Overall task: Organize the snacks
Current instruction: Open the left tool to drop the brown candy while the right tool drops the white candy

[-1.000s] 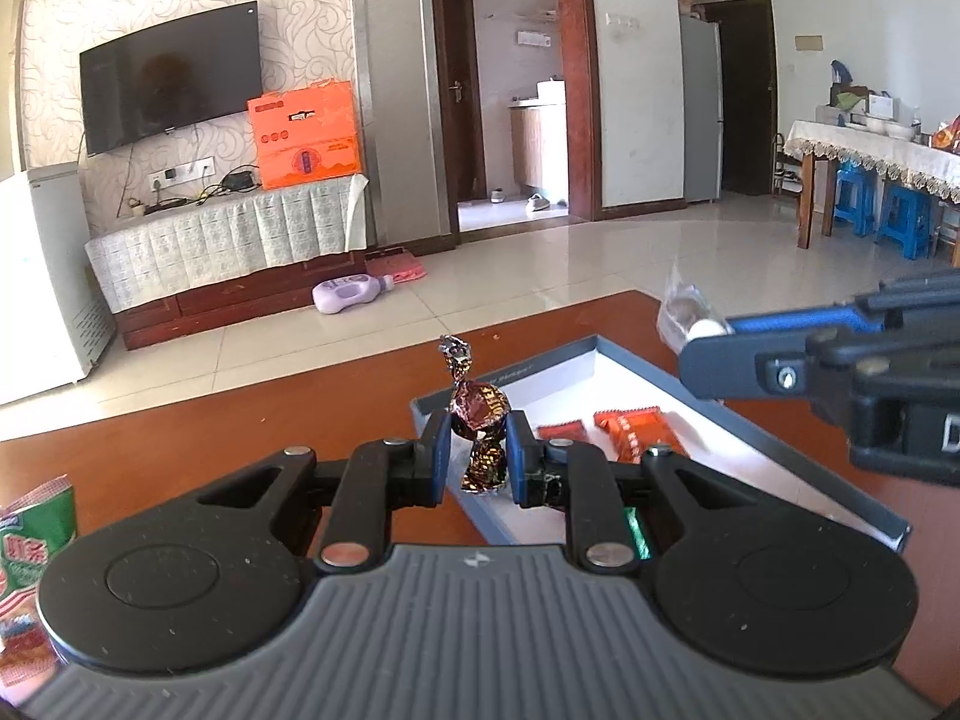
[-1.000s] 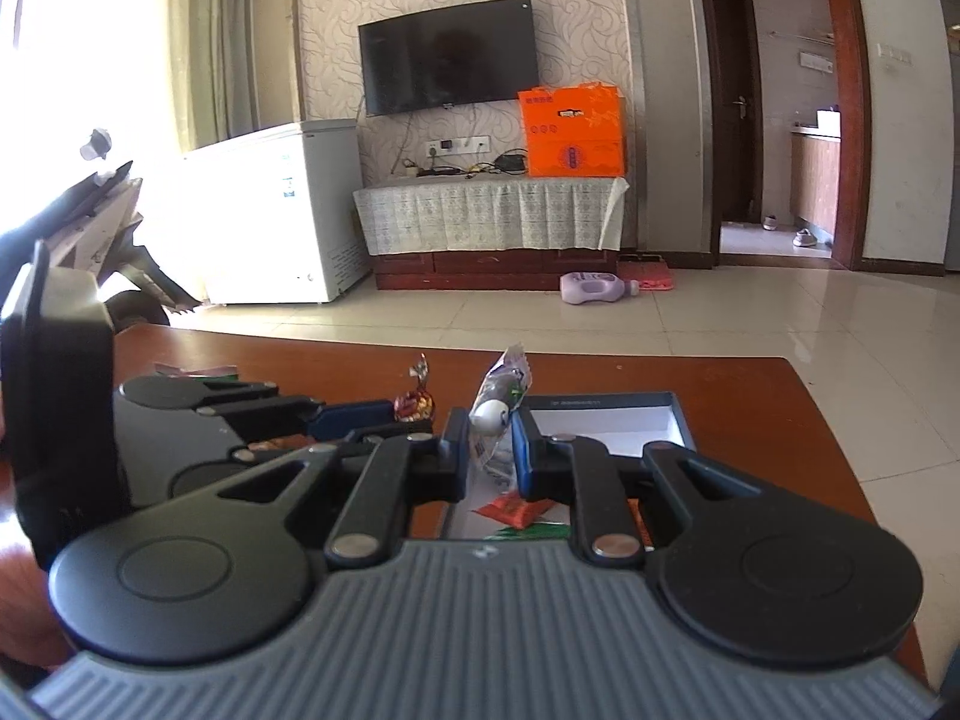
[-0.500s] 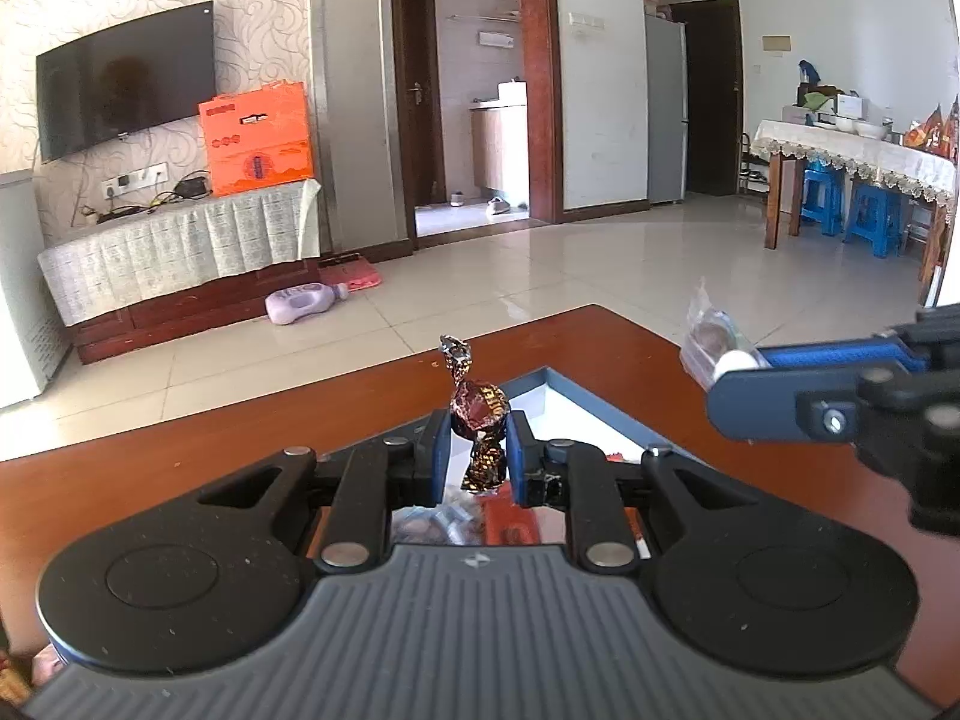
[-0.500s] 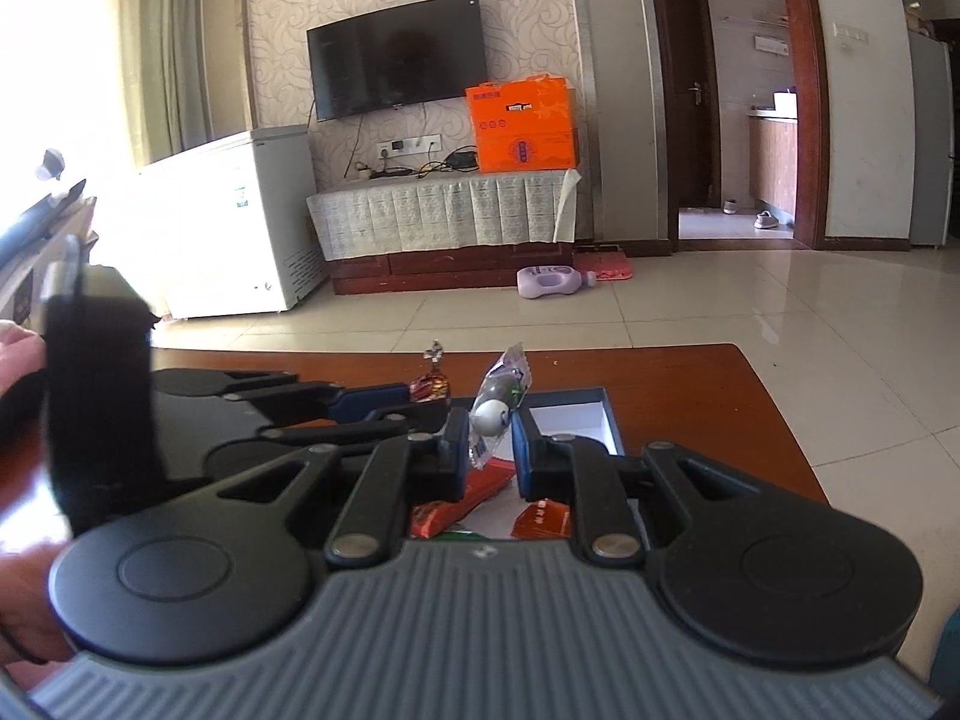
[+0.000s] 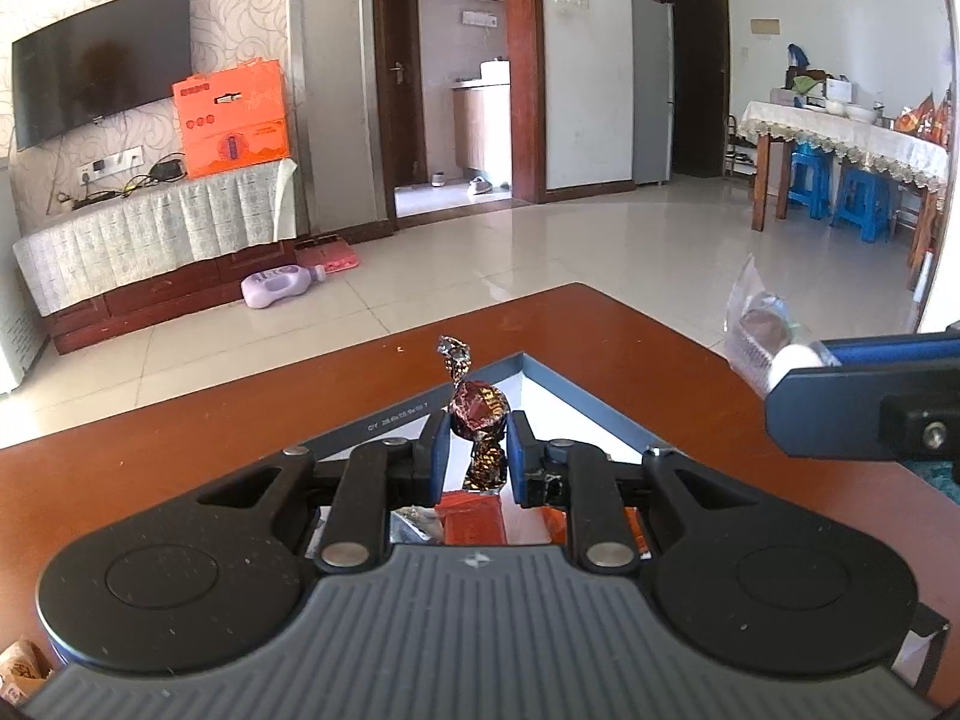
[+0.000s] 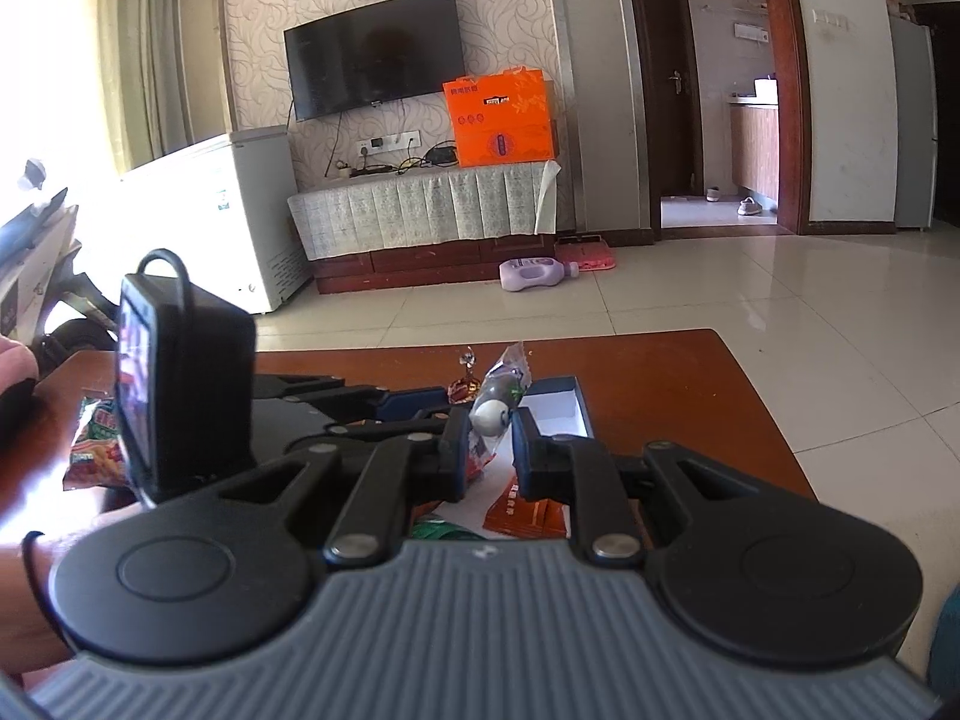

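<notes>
My left gripper (image 5: pixel 478 441) is shut on a brown foil-wrapped candy (image 5: pixel 477 408) and holds it above a shallow blue-rimmed box (image 5: pixel 576 399) on the red-brown table. My right gripper (image 6: pixel 487 441) is shut on a clear-wrapped snack (image 6: pixel 498 399) and holds it above the same box (image 6: pixel 570 402). In the left wrist view the right gripper's finger (image 5: pixel 858 411) and its snack (image 5: pixel 759 330) show at the right. In the right wrist view the left gripper (image 6: pixel 414 405) with its candy (image 6: pixel 465 387) sits just left. Orange packets (image 5: pixel 471 519) lie in the box.
A green and red snack bag (image 6: pixel 96 441) lies on the table at the left, behind the left gripper's camera block (image 6: pixel 174 396). The table's far edge (image 5: pixel 576 288) is close behind the box. A person's hand (image 6: pixel 15 360) shows at the left edge.
Both grippers have moved over the box with their snacks still held. The box now lies under both grippers.
</notes>
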The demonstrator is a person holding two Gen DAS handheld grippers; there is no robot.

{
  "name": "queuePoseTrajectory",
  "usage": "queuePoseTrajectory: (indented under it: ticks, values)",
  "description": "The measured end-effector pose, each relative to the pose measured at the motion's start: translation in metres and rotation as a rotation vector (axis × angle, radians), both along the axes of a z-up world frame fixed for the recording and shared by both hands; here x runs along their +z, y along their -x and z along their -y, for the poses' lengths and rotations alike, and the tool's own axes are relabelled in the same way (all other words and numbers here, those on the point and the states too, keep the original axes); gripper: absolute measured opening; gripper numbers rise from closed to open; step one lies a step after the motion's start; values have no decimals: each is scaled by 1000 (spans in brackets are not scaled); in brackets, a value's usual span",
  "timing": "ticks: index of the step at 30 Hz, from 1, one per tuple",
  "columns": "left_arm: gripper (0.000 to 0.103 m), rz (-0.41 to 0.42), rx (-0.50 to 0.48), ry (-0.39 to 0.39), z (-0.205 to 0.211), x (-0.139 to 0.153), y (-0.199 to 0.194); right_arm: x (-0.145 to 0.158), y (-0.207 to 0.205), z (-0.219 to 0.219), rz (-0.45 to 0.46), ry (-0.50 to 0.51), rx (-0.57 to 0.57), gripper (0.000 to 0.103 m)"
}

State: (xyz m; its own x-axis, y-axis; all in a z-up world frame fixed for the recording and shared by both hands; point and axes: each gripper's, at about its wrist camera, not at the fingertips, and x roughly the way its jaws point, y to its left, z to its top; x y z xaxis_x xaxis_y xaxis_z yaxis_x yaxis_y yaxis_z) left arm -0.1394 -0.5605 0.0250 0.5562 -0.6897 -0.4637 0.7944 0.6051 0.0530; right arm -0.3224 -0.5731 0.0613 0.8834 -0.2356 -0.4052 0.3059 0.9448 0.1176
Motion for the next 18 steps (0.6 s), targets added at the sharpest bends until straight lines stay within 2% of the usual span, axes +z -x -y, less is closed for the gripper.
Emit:
queuePoseTrajectory:
  ticks: [2,4,6,8,18]
  values:
    - [27,-4,-10,1,3,-1,-4,0,-3,0,-6,1,5,18]
    - [40,9,-17,0,4,-2,-4,-1,-8,0,-12,3,9,18]
    - [58,20,-28,1,3,-2,-1,-1,-11,1,-16,3,8,18]
    - [63,39,-38,0,2,-3,1,-3,-13,4,-22,-4,1,18]
    - [68,60,-45,-16,-16,-6,8,-12,-29,3,-49,2,19,18]
